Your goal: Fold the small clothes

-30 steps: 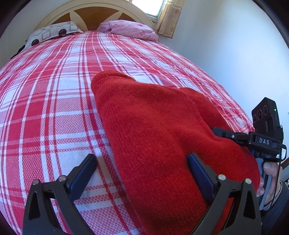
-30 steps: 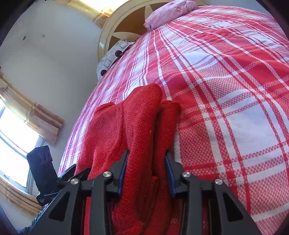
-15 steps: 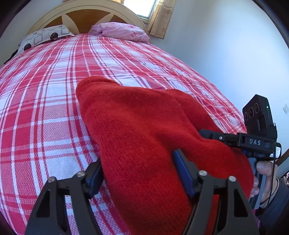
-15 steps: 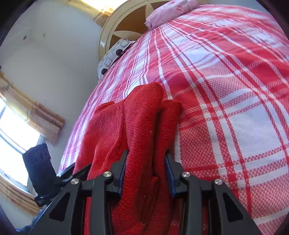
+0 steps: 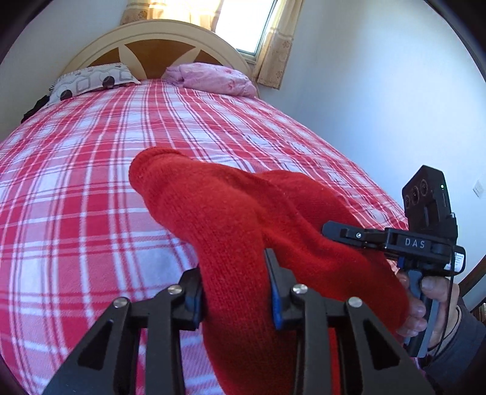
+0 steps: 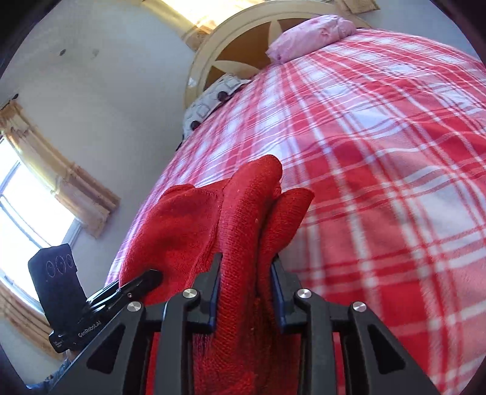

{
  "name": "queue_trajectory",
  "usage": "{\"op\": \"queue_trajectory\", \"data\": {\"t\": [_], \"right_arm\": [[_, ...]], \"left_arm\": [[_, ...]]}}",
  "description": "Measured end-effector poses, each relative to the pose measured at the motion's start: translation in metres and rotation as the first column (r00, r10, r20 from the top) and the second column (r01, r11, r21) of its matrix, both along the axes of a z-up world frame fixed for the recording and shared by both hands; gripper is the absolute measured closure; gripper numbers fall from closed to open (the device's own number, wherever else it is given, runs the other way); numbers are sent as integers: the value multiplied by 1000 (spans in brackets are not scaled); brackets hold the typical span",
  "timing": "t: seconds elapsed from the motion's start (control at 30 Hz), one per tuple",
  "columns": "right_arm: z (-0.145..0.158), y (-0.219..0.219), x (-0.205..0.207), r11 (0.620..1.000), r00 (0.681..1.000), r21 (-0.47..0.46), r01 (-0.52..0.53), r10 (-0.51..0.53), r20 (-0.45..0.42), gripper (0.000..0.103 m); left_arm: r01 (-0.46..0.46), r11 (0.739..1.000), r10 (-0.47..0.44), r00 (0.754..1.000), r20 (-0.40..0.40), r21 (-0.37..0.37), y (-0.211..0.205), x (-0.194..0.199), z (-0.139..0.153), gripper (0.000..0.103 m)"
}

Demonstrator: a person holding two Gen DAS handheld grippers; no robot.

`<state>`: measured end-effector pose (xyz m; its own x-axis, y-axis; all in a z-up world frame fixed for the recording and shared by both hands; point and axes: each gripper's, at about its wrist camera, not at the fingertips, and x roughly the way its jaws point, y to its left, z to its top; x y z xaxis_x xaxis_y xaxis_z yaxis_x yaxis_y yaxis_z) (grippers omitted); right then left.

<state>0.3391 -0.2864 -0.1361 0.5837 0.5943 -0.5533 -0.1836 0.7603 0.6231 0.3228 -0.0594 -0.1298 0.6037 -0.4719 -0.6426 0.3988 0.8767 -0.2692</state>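
Observation:
A red knitted garment point(image 5: 212, 197) point(image 6: 182, 228) hangs bunched above the plaid bed cover point(image 5: 91, 182), and both grippers hold its near edge. My left gripper point(image 5: 234, 270) has a thick fold between its pads, which press on it while the jaws keep closing. My right gripper point(image 6: 246, 261) pinches another fold, and its jaws are also still closing. In the left wrist view the right gripper point(image 5: 334, 231) bites the garment's right side, with a person's hand point(image 5: 425, 297) on its handle. In the right wrist view the left gripper point(image 6: 145, 278) bites the left side.
The bed cover point(image 6: 379, 152) runs back to a rounded headboard point(image 5: 158, 39). A patterned pillow point(image 5: 91, 82) and a pink pillow point(image 5: 215, 79) lie against it. A white wall point(image 5: 379, 106) runs close along the bed's right side, with a curtained window point(image 5: 243, 21) behind the headboard.
My left jaws went from wide open to closed on the garment's edge. Both grippers rose and lifted the near edge, so the garment bunches up off the bed.

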Motion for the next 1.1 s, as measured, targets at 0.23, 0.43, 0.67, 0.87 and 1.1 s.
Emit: {"op": "queue_trajectory", "data": {"t": [0.23, 0.43, 0.67, 0.87, 1.1], "right_arm": [[20, 69, -19, 991, 992, 56, -126, 124, 37, 75], [19, 143, -25, 958, 967, 129, -254, 254, 17, 75], [16, 230, -36, 916, 926, 142, -374, 378, 1, 75], [9, 282, -31, 895, 901, 132, -427, 433, -27, 75], [-15, 320, -13, 898, 894, 80, -432, 438, -95, 75]], "left_arm": [[-92, 995, 93, 995, 25, -42, 66, -38, 21, 70], [-198, 979, 200, 979, 32, -49, 133, -74, 30, 70], [-296, 955, 296, 955, 35, -12, 198, -103, 29, 70], [-367, 930, 367, 930, 13, 3, 237, -110, 13, 70], [-411, 912, 410, 910, -54, 1, 267, -102, -19, 70]]}}
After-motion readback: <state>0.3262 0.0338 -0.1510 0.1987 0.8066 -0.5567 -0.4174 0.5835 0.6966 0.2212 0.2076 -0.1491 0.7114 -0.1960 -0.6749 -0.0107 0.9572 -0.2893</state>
